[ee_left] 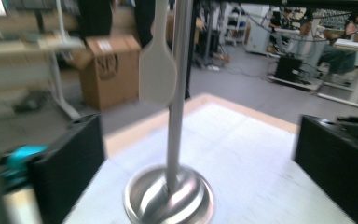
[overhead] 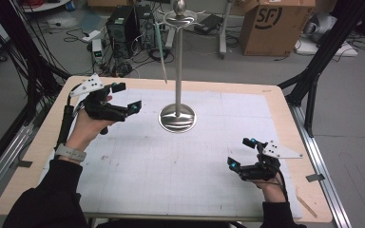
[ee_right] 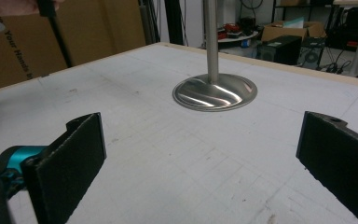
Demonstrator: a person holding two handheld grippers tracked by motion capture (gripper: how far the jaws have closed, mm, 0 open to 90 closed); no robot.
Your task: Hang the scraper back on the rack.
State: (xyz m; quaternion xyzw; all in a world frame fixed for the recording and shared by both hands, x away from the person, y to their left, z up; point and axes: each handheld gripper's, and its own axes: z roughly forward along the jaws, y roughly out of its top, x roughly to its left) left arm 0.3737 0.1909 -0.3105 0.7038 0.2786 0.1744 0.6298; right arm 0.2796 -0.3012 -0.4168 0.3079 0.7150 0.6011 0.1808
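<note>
Both pairs of fingers stand wide apart with nothing between them. In the high view the left gripper sits in the upper left of the frame, its jaws spread and aimed rightward at the metal stand; the stand's round base rests at centre on the white mat, its pole rising to a hook ring at the top edge; a pale spatula hangs from that ring, long axis near vertical, blade end lowest, just left of the pole and above and right of the left fingertips. The right gripper lies low in the lower right, well apart from the stand — the left hand is plainly the nearer.

In the left gripper view the left fingers frame the stand's pole dead ahead, jaws clear of it on both sides; the spatula blade hangs in the upper centre, blurred, beside the pole and above the line of the jaws.

In the right gripper view the right fingers gape over bare mat; the stand base lies ahead at upper centre.
</note>
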